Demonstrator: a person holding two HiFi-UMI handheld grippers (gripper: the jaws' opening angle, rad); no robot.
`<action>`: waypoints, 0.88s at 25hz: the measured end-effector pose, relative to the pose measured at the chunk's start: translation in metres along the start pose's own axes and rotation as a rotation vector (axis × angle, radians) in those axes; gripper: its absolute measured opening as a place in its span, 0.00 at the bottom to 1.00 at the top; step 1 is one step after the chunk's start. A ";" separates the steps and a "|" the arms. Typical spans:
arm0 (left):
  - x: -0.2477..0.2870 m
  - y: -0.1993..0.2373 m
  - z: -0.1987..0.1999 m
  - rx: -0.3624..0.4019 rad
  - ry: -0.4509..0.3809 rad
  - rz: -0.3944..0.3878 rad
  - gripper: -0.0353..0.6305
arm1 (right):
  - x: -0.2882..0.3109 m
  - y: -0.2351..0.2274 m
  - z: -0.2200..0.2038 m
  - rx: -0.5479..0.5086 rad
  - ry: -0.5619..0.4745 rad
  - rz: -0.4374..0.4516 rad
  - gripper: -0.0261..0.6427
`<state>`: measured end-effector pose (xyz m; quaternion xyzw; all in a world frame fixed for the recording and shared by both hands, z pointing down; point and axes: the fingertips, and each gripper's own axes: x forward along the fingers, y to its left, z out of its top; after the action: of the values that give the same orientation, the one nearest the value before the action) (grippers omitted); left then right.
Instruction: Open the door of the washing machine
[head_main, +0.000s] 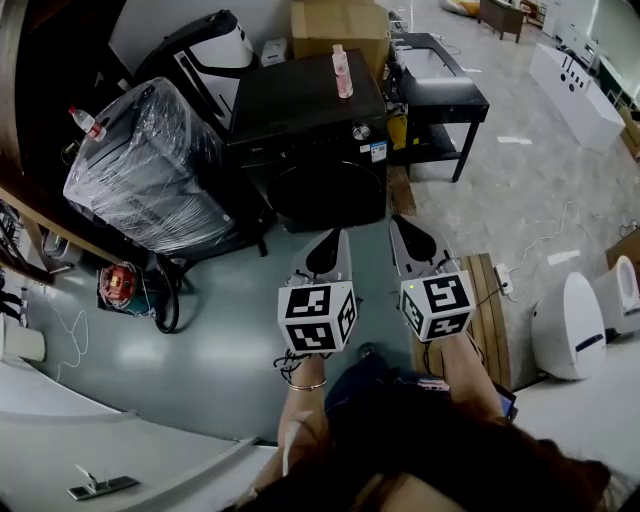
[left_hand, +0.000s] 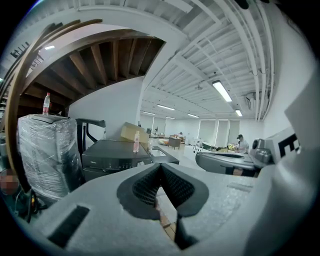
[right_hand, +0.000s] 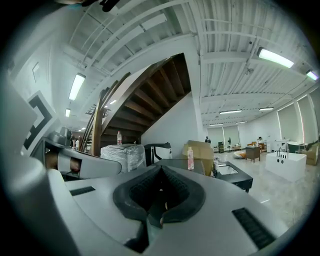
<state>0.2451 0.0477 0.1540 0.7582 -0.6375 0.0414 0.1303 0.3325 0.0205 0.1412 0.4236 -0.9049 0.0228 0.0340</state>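
In the open grey-floored hall, the black front-loading washing machine (head_main: 300, 110) stands ahead with its round dark door (head_main: 330, 192) shut, well apart from the left tongs (head_main: 331, 243) and right tongs (head_main: 404, 232), both clenched and empty, so one should close in, release, then hook the door's edge gently.

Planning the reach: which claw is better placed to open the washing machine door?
Left, probably. The left claw sits straight before the round door; the right claw lines up with the right edge of the washing machine. Both are shut and empty.
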 end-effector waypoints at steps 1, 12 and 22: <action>0.003 0.006 0.001 -0.003 0.001 -0.005 0.07 | 0.006 0.003 0.000 -0.001 0.003 -0.003 0.04; 0.043 0.038 0.006 -0.023 0.027 -0.053 0.07 | 0.056 0.001 -0.005 -0.019 0.024 -0.049 0.04; 0.104 0.052 0.009 -0.014 0.055 -0.077 0.07 | 0.110 -0.030 -0.019 -0.015 0.057 -0.065 0.04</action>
<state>0.2121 -0.0618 0.1763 0.7799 -0.6042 0.0526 0.1546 0.2860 -0.0812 0.1690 0.4516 -0.8896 0.0268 0.0635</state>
